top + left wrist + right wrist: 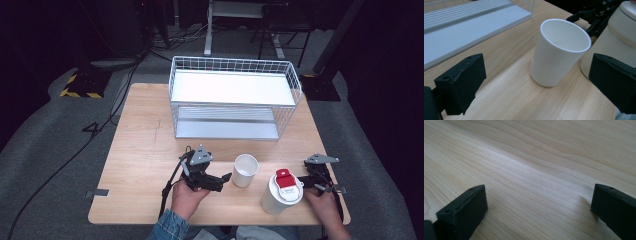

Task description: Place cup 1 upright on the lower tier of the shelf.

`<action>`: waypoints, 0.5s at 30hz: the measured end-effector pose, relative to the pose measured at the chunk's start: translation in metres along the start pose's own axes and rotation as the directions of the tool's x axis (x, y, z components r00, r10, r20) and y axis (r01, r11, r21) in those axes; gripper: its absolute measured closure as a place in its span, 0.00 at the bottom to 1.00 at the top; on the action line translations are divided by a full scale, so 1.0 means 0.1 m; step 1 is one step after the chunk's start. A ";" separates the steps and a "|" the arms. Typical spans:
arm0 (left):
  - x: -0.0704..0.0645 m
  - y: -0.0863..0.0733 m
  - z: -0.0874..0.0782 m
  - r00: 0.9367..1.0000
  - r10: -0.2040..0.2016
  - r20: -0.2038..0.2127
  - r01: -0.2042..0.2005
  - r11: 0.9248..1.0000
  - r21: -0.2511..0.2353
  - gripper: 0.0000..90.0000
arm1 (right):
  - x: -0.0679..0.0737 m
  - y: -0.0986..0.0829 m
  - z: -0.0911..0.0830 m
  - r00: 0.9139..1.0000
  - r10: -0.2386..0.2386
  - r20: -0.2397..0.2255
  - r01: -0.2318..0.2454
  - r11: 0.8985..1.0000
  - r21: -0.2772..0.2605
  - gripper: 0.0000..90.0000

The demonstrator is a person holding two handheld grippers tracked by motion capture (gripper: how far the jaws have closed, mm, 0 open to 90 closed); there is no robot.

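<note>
White paper cup point(556, 53) stands upright just in front of the wire rack point(235, 97), lidded tumbler point(281, 192) beside it. Left gripper point(536, 82) jaws wide, empty, facing it; right gripper point(539, 212) likewise wide, empty. Judged light, thin-walled, crushable: grip mid-wall, gently.

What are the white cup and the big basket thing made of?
The white cup looks like plastic or coated paper: smooth, matte, with a thin rolled rim; which of the two is hard to tell. The basket rack looks like white-coated metal wire, going by its thin grid walls, with flat pale shelves, maybe painted metal. The table shows wood grain, so it is wood or a wood-look top.
</note>
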State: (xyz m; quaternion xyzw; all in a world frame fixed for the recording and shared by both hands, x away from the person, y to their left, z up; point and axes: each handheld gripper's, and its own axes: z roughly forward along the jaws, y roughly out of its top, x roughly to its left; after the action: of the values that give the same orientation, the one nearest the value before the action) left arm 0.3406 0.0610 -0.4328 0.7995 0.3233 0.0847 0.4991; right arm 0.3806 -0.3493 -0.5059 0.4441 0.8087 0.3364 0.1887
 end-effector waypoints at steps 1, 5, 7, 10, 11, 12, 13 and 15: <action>0.00 0.00 0.00 1.000 0.000 0.000 0.000 1.000 0.000 0.02 | 0.00 0.00 0.00 1.000 0.000 0.000 0.000 1.000 0.000 0.01; -0.05 0.02 0.08 1.000 -0.002 0.023 0.003 1.000 -0.018 0.02 | 0.00 0.00 0.00 1.000 -0.001 0.000 0.001 1.000 0.000 0.01; -0.09 0.03 0.14 0.999 0.000 0.035 0.000 1.000 -0.020 0.02 | 0.00 0.00 0.00 1.000 0.000 0.000 0.000 1.000 0.000 0.01; -0.12 0.03 0.23 0.999 0.026 0.045 -0.026 1.000 -0.012 0.02 | 0.00 0.00 0.00 1.000 0.000 0.000 0.000 1.000 0.000 0.01; -0.13 0.02 0.26 0.998 0.027 0.049 -0.027 1.000 -0.010 0.02 | 0.00 0.00 0.00 1.000 0.000 0.000 0.000 1.000 0.000 0.01; -0.14 0.02 0.32 0.998 0.033 0.053 -0.033 0.999 -0.009 0.02 | 0.00 0.00 0.00 1.000 0.000 0.000 0.000 1.000 0.000 0.01; -0.14 0.02 0.32 0.998 0.033 0.053 -0.033 0.999 -0.009 0.02 | 0.00 0.00 0.00 1.000 0.000 0.000 0.000 1.000 0.000 0.01; -0.15 0.01 0.37 0.998 0.034 0.058 -0.033 0.999 -0.015 0.02 | 0.00 0.00 0.00 1.000 0.000 0.000 0.000 1.000 0.000 0.01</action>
State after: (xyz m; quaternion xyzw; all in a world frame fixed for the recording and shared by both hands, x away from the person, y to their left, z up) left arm 0.3464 0.0244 -0.4472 0.8035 0.2945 0.0720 0.5124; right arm 0.3806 -0.3493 -0.5059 0.4440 0.8088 0.3364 0.1886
